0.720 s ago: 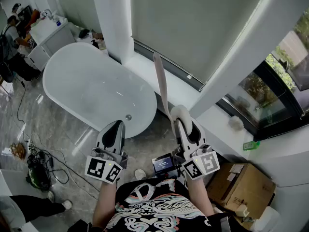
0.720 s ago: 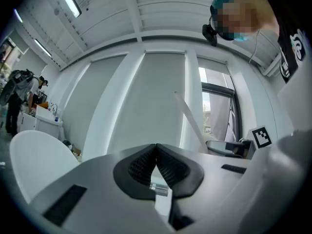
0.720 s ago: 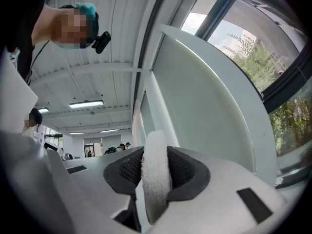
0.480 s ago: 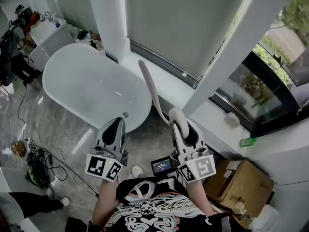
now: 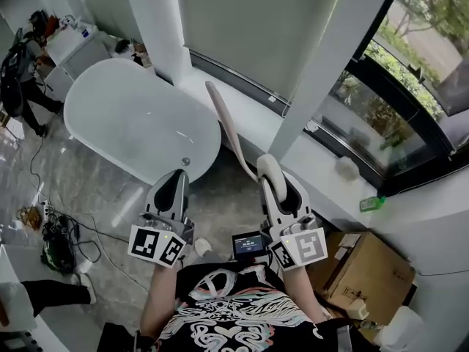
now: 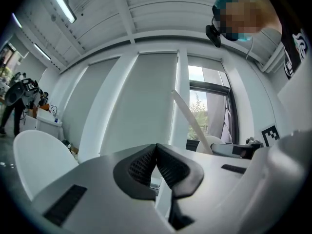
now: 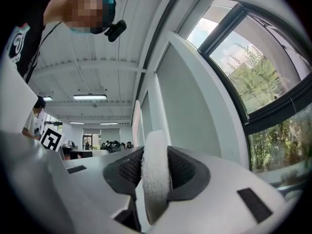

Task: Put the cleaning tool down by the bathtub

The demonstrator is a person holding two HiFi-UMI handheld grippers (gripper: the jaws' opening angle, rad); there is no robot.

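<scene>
**Q:** Cleaning tool: where is it?

**A:** The cleaning tool [image 5: 226, 123] is in my right gripper [image 5: 272, 173]. Its white fuzzy pad [image 7: 155, 179] stands on edge between the jaws, which press it from both sides. The long pale handle runs away to the far left. Its tip shows against the window ledge [image 5: 256, 119], just past the near right end of the bathtub [image 5: 124, 119]. The tool is held in the air, not set down.

**Q:** And the other side?

**A:** My left gripper [image 5: 176, 180] is beside the right one, over the grey floor [image 5: 110, 189] near the tub's end. Its jaws are closed tip to tip, with nothing between them.

**Q:** Surroundings?

**A:** There is a cardboard box [image 5: 366, 270] at near right and a green bottle [image 5: 371, 204] on the ledge at right. Cables [image 5: 58, 237] lie on the floor at near left. A person [image 5: 16, 72] stands at far left by a white cabinet [image 5: 77, 46].
</scene>
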